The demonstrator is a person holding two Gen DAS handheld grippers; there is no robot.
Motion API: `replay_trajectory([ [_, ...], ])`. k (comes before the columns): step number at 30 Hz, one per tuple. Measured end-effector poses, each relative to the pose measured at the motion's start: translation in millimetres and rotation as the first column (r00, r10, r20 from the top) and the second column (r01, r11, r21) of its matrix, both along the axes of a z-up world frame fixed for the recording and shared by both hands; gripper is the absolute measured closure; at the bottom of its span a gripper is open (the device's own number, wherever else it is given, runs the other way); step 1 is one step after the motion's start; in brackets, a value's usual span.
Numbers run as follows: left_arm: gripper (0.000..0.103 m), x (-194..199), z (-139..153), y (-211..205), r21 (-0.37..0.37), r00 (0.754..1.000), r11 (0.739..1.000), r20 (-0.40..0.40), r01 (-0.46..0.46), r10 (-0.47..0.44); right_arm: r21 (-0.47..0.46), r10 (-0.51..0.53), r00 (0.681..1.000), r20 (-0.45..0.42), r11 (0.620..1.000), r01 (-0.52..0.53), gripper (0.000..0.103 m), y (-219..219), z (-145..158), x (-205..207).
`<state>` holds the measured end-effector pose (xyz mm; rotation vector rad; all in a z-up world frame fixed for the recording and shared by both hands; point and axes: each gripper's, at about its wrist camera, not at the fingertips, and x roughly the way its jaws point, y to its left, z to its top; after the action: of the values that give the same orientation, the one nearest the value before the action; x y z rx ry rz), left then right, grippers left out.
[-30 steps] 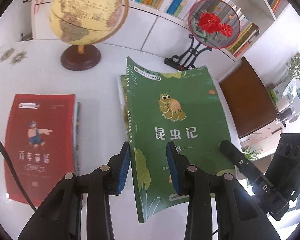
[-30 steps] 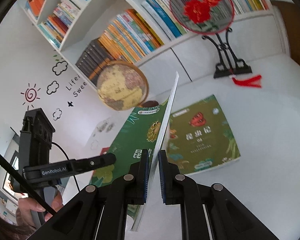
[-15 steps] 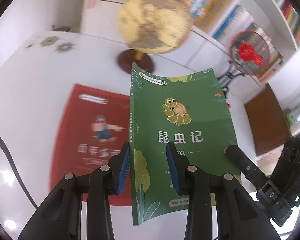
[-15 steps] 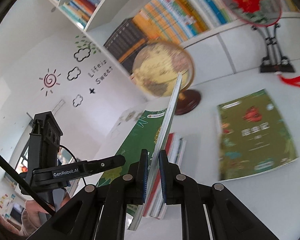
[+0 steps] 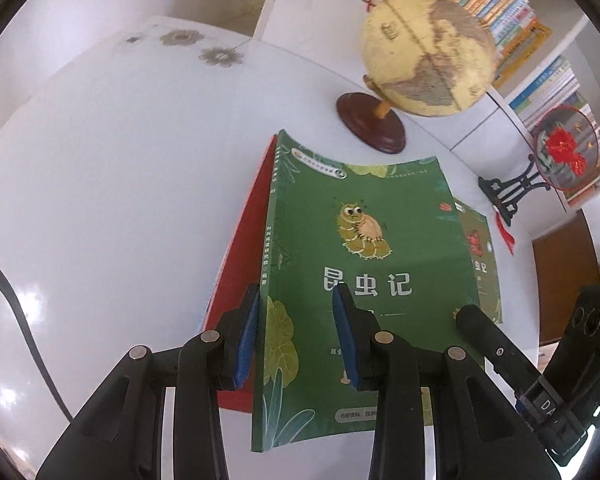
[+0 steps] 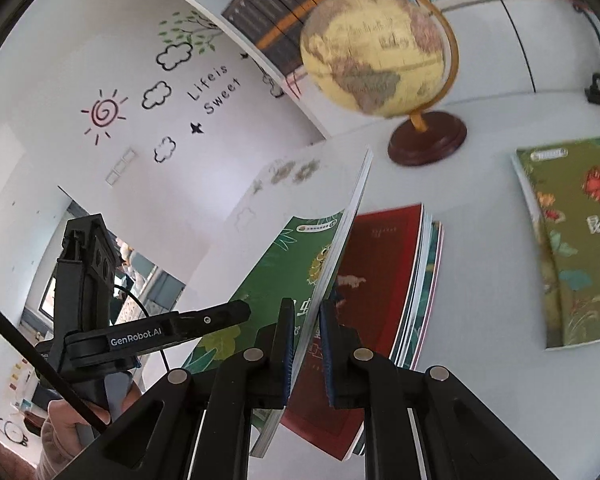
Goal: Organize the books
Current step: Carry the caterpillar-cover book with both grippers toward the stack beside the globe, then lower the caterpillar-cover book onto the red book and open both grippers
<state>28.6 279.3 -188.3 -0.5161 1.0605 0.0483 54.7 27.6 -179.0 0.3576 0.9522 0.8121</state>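
Note:
My right gripper (image 6: 305, 342) is shut on the page edge of a green book with a caterpillar cover (image 5: 352, 264), held tilted above the red book stack (image 6: 380, 264). The green book also shows edge-on in the right wrist view (image 6: 332, 256). My left gripper (image 5: 296, 336) is open and empty, its jaws wide apart around the book's spine side, not clamping it. The red stack shows in the left wrist view (image 5: 244, 248) as a strip under the green book. A second green book (image 6: 572, 240) lies flat to the right, also in the left wrist view (image 5: 480, 264).
A globe (image 5: 424, 52) on a dark round base (image 5: 372, 126) stands behind the books on the white table (image 5: 120, 200). A red fan ornament on a black stand (image 5: 560, 152) is at the back right. Bookshelves line the wall. A brown cabinet (image 5: 560, 276) stands to the right.
Both grippers and the held green book moved left, from over the flat green book to over the red stack. The left gripper stayed open.

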Motion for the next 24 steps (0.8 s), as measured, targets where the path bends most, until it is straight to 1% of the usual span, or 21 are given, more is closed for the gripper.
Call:
replay_trajectory([
  [4,0.072,5,-9,1,0.018,1.000,1.000,-0.020,0.004,-0.004,-0.017,-0.014,1.000,-0.026,1.000,0.014,0.090,0,-10,4],
  [7,0.071,7,-13,2,0.042,0.999,0.999,-0.036,-0.003,0.005,-0.016,-0.011,0.998,-0.062,1.000,0.010,0.090,-1,-20,8],
  [9,0.071,7,-15,5,0.046,0.999,0.999,-0.044,-0.012,0.014,-0.048,-0.008,0.997,-0.071,0.999,0.005,0.090,0,-26,9],
  [10,0.067,7,-16,6,0.049,0.998,0.999,-0.057,-0.019,0.022,-0.062,-0.004,0.998,-0.070,0.998,0.000,0.090,1,-28,9],
  [12,0.067,9,-18,10,0.070,0.996,0.997,-0.082,-0.032,0.038,-0.100,0.002,0.998,-0.067,0.995,-0.008,0.090,4,-35,8],
  [13,0.063,9,-19,12,0.088,0.994,0.995,-0.098,-0.040,0.049,-0.100,0.002,0.997,-0.077,0.995,-0.010,0.090,3,-38,8],
  [15,0.058,9,-19,14,0.088,0.992,0.995,-0.108,-0.052,0.061,-0.094,-0.009,0.995,-0.103,0.996,-0.001,0.088,1,-44,10],
  [16,0.051,9,-18,14,0.107,0.989,0.992,-0.123,-0.064,0.077,-0.094,-0.015,0.993,-0.117,0.996,0.004,0.087,-2,-47,11],
  [17,0.042,11,-16,13,0.147,0.985,0.987,-0.142,-0.072,0.093,-0.096,-0.025,0.990,-0.136,0.995,0.012,0.086,-4,-50,13],
  [18,0.036,12,-13,11,0.169,0.984,0.983,-0.147,-0.074,0.100,-0.091,-0.036,0.989,-0.141,0.996,0.024,0.075,-8,-50,14],
  [19,0.030,13,-8,8,0.177,0.986,0.982,-0.135,-0.073,0.097,-0.091,-0.050,0.991,-0.127,0.995,0.039,0.058,-12,-47,15],
  [20,0.027,14,0,3,0.168,0.991,0.983,-0.104,-0.072,0.090,-0.086,-0.072,0.993,-0.090,0.994,0.064,0.050,-20,-41,16],
  [21,0.024,17,5,-1,0.160,0.993,0.985,-0.088,-0.070,0.084,-0.083,-0.089,0.994,-0.060,0.993,0.084,0.044,-29,-34,17],
  [22,0.018,20,11,-8,0.147,0.995,0.987,-0.065,-0.061,0.071,-0.084,-0.103,0.994,-0.041,0.992,0.099,0.044,-34,-30,19],
  [23,0.016,26,16,-19,0.125,0.998,0.991,-0.038,-0.039,0.044,-0.095,-0.126,0.992,-0.017,0.988,0.124,0.043,-45,-26,22],
  [24,0.016,34,19,-32,0.092,1.000,0.996,-0.016,-0.007,0.009,-0.118,-0.159,0.987,0.002,0.980,0.158,0.042,-60,-23,28],
])
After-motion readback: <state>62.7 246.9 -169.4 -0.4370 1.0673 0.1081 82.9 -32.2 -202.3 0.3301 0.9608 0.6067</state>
